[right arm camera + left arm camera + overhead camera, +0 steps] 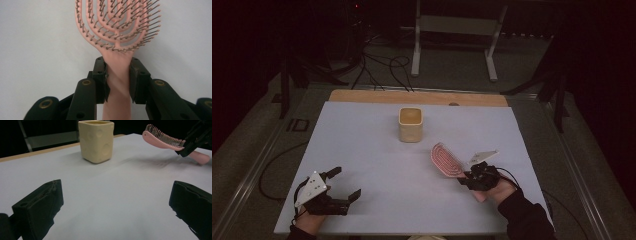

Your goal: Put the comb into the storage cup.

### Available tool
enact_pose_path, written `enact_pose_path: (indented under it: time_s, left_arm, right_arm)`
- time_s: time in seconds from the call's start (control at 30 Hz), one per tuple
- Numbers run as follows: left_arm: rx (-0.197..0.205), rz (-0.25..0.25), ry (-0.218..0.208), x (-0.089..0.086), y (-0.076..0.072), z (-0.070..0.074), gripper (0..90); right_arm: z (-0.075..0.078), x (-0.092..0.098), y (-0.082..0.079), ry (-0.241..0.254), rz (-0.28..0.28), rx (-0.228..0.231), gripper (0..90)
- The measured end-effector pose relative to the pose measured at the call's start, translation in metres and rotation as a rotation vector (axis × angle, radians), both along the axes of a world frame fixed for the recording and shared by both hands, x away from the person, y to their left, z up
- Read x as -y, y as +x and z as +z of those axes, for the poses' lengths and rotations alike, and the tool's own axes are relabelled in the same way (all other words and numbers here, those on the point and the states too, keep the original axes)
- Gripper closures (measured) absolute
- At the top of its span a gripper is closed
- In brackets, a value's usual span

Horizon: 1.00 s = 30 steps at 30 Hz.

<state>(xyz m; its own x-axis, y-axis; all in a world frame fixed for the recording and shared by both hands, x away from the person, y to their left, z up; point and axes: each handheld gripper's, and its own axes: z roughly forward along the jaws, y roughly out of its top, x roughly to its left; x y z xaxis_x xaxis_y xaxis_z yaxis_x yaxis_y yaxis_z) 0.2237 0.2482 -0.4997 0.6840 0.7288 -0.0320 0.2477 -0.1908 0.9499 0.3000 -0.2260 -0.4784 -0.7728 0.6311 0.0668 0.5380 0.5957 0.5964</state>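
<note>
A pink hairbrush [117, 37] is clamped by its handle between the jaws of the right gripper [472, 178], the pads pressed on the neck just below the bristle head. Its long axis is seen to run straight out ahead of that gripper, head forward and raised clear of the table, bristles turned up toward the gripper's own camera; in the left gripper view the brush [163, 140] is seen tilted, head highest, with a shadow cast on the sheet beneath. The cream cup [410, 124], square-sided with round dimples, stands upright ahead of the brush head and off to the left of the right gripper, well apart from it, mouth open to the top. The coming move is judged to turn on this: the brush must be carried forward and leftward, then tipped so one end points down into the cup's mouth. The right gripper is plainly the nearer of the two and already loaded. The left gripper [343, 184] is held low near the front edge, jaws wide apart with nothing between them, the cup [96, 140] far ahead of it. The surface is a white sheet [372, 150] laid over a wooden table [362, 96], otherwise bare. Beyond it the room is dark, with cables on the floor [377, 65] and a white frame stand [457, 30] farther back.
</note>
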Motion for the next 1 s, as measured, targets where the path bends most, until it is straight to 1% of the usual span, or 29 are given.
enact_pose_path:
  time_s: [0.13, 0.17, 0.27, 0.33, 0.37, 0.43, 0.47, 0.57, 0.67, 0.7, 0.73, 0.8, 0.83, 0.9, 0.93, 1.0]
  left_arm:
    - [0.001, 0.000, 0.000, 0.000, 0.000, 0.000, 0.1]
    - [0.000, 0.000, -0.003, 0.000, 0.000, 0.000, 0.1]
    - [-0.001, 0.000, -0.004, 0.000, 0.000, 0.000, 0.1]
    - [0.000, -0.001, -0.002, 0.000, 0.000, 0.000, 0.1]
    - [0.000, -0.001, -0.003, 0.000, 0.000, 0.000, 0.1]
    - [0.000, -0.001, -0.005, 0.000, 0.000, 0.000, 0.1]
    - [0.000, 0.000, -0.004, 0.000, 0.000, 0.000, 0.1]
    - [0.000, -0.001, -0.004, 0.000, 0.000, 0.000, 0.1]
    - [0.000, -0.001, -0.005, 0.000, 0.000, 0.000, 0.1]
    - [0.000, -0.001, -0.006, 0.000, 0.000, 0.000, 0.1]
    - [0.000, -0.002, -0.005, 0.000, 0.000, 0.000, 0.1]
    - [0.000, -0.003, -0.004, 0.000, 0.000, 0.000, 0.1]
    - [-0.001, -0.004, -0.004, 0.000, 0.001, 0.000, 0.1]
    - [-0.001, -0.004, -0.003, 0.000, 0.001, 0.000, 0.1]
    - [-0.002, -0.004, -0.003, 0.000, 0.001, 0.000, 0.1]
    - [-0.001, -0.004, -0.003, 0.000, 0.001, 0.000, 0.1]
  right_arm:
    - [0.000, -0.004, -0.002, 0.036, -0.011, 0.033, 70.3]
    - [0.000, -0.006, -0.003, 0.044, -0.008, 0.032, 70.3]
    - [-0.001, -0.009, -0.005, 0.059, -0.006, 0.048, 70.3]
    - [-0.002, -0.011, -0.006, 0.075, -0.008, 0.072, 70.4]
    - [-0.002, -0.011, -0.007, 0.086, -0.012, 0.077, 70.3]
    - [-0.002, -0.011, -0.007, 0.092, -0.014, 0.083, 70.4]
    - [-0.001, -0.012, -0.009, 0.113, -0.026, 0.108, 70.4]
    - [0.000, -0.012, -0.010, 0.137, -0.040, 0.134, 70.3]
    - [0.002, -0.013, -0.012, 0.161, -0.041, 0.161, 70.3]
    - [0.003, -0.013, -0.012, 0.165, -0.037, 0.166, 70.3]
    - [0.003, -0.013, -0.013, 0.164, -0.047, 0.186, 70.3]
    - [0.003, -0.014, -0.014, 0.168, -0.049, 0.194, 70.3]
    - [0.003, -0.014, -0.015, 0.163, -0.054, 0.214, 70.3]
    - [0.003, -0.015, -0.017, 0.169, -0.055, 0.230, 70.3]
    - [0.003, -0.015, -0.018, 0.170, -0.065, 0.250, 70.4]
    - [0.003, -0.015, -0.019, 0.180, -0.072, 0.269, 70.3]
